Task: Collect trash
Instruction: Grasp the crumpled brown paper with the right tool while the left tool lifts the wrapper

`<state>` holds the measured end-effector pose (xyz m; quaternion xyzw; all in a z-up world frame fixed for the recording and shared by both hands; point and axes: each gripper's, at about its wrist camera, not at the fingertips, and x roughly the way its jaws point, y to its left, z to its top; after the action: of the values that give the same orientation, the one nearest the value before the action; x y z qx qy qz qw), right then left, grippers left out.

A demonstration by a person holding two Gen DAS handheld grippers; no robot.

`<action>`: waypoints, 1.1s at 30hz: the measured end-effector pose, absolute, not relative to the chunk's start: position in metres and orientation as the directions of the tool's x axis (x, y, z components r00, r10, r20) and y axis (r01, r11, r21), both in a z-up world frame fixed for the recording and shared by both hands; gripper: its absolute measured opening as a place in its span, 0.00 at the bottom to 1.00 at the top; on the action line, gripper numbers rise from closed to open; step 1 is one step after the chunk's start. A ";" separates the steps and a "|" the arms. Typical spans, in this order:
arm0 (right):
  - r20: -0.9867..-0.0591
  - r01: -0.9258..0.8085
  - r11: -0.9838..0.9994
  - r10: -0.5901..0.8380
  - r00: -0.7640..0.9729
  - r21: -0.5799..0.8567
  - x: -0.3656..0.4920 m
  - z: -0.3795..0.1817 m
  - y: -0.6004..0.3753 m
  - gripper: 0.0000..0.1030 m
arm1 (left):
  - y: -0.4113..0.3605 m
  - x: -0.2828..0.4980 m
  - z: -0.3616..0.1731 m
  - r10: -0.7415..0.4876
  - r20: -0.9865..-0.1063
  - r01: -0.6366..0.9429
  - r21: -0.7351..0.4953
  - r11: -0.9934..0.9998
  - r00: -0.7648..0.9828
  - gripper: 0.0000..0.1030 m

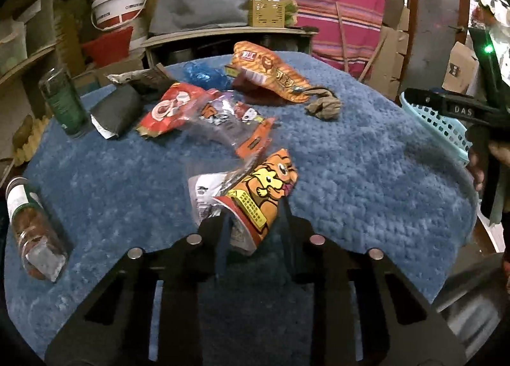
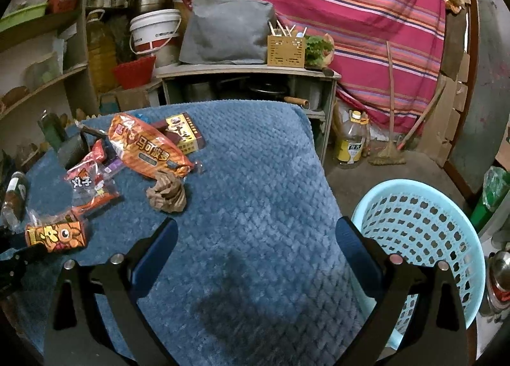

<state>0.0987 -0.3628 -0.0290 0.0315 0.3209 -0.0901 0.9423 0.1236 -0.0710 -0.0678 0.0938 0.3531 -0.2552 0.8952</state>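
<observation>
My left gripper (image 1: 255,216) is shut on an orange snack wrapper with a cartoon lion (image 1: 261,193), held just above the blue cloth-covered table (image 1: 366,181). The same wrapper shows at the left of the right wrist view (image 2: 55,235). More trash lies on the cloth: a big orange bag (image 1: 271,72) (image 2: 146,149), a red wrapper (image 1: 169,111) (image 2: 89,174), a clear wrapper (image 1: 229,123), a crumpled brown paper (image 1: 325,107) (image 2: 167,195). My right gripper (image 2: 256,238) is open and empty above bare cloth, beside a light blue basket (image 2: 424,238) (image 1: 440,123).
A green can (image 1: 63,101) and a jar lying on its side (image 1: 35,232) sit at the table's left. A dark pouch (image 1: 118,111) and a small yellow box (image 2: 188,136) lie near the trash. A shelf, buckets and a striped curtain stand behind the table.
</observation>
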 end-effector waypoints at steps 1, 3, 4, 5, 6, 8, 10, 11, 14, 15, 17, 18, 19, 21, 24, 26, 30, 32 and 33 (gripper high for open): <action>-0.613 0.189 0.982 -0.150 0.776 -0.002 0.099 -0.030 -0.362 0.94 | -0.075 0.124 -0.069 -0.380 -0.682 0.517 -0.004 0.856 0.625 0.26; -0.623 0.186 0.983 -0.150 0.768 -0.008 0.101 -0.033 -0.360 0.94 | -0.080 0.126 -0.070 -0.371 -0.683 0.506 -0.002 0.862 0.629 0.25; -0.624 0.185 0.983 -0.150 0.767 -0.009 0.101 -0.034 -0.360 0.94 | -0.083 0.127 -0.070 -0.376 -0.681 0.504 -0.012 0.863 0.628 0.22; -0.626 0.183 0.983 -0.150 0.765 -0.011 0.102 -0.034 -0.359 0.94 | -0.086 0.128 -0.069 -0.383 -0.677 0.506 -0.019 0.862 0.628 0.21; -0.627 0.180 0.984 -0.149 0.765 -0.013 0.104 -0.035 -0.357 0.94 | -0.089 0.129 -0.069 -0.384 -0.674 0.506 -0.018 0.863 0.631 0.20; -0.625 0.175 0.984 -0.147 0.766 -0.017 0.107 -0.036 -0.354 0.94 | -0.097 0.130 -0.068 -0.377 -0.668 0.500 -0.008 0.866 0.642 0.14; -0.623 0.171 0.985 -0.145 0.769 -0.018 0.110 -0.036 -0.351 0.94 | -0.103 0.131 -0.069 -0.370 -0.666 0.494 -0.002 0.870 0.648 0.13; -0.622 0.170 0.985 -0.143 0.770 -0.016 0.112 -0.036 -0.349 0.94 | -0.107 0.131 -0.068 -0.365 -0.661 0.490 0.005 0.871 0.655 0.13; -0.622 0.159 0.987 -0.124 0.773 0.001 0.123 -0.038 -0.342 0.94 | -0.108 0.128 -0.061 -0.360 -0.636 0.476 0.012 0.879 0.682 0.11; -0.622 0.156 0.988 -0.118 0.774 0.006 0.126 -0.038 -0.339 0.94 | -0.107 0.127 -0.058 -0.358 -0.628 0.469 0.014 0.883 0.691 0.10; -0.623 0.145 0.989 -0.107 0.775 0.011 0.135 -0.039 -0.331 0.94 | -0.102 0.124 -0.051 -0.342 -0.604 0.442 0.019 0.897 0.720 0.08; -0.624 0.141 0.990 -0.105 0.774 0.009 0.138 -0.040 -0.328 0.94 | -0.096 0.123 -0.046 -0.332 -0.588 0.423 0.019 0.906 0.737 0.08; -0.626 0.135 0.991 -0.103 0.773 0.004 0.143 -0.041 -0.324 0.94 | -0.091 0.122 -0.043 -0.334 -0.580 0.417 0.012 0.909 0.743 0.08; -0.634 0.119 0.993 -0.101 0.766 -0.015 0.153 -0.045 -0.314 0.94 | -0.080 0.120 -0.036 -0.334 -0.560 0.402 -0.002 0.915 0.758 0.08; -0.655 0.098 0.994 -0.110 0.748 -0.054 0.168 -0.053 -0.301 0.94 | -0.066 0.118 -0.031 -0.311 -0.542 0.374 0.006 0.927 0.781 0.08; -0.661 0.089 0.993 -0.115 0.742 -0.073 0.174 -0.055 -0.294 0.93 | -0.059 0.118 -0.030 -0.303 -0.539 0.363 0.006 0.932 0.786 0.08; -0.676 0.060 0.992 -0.119 0.728 -0.110 0.188 -0.060 -0.280 0.87 | -0.049 0.121 -0.030 -0.291 -0.540 0.346 0.000 0.938 0.790 0.08; -0.698 0.033 0.994 -0.095 0.710 -0.101 0.196 -0.064 -0.276 0.66 | -0.046 0.123 -0.030 -0.286 -0.544 0.337 -0.007 0.941 0.789 0.08; -0.707 0.025 0.995 -0.085 0.702 -0.095 0.198 -0.066 -0.275 0.59 | -0.045 0.124 -0.031 -0.285 -0.546 0.335 -0.009 0.942 0.787 0.08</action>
<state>0.1979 -0.2753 -0.0665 -0.0391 0.3851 -0.0297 0.9216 0.1239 -0.0446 -0.0308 0.0441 0.2817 -0.1642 0.9443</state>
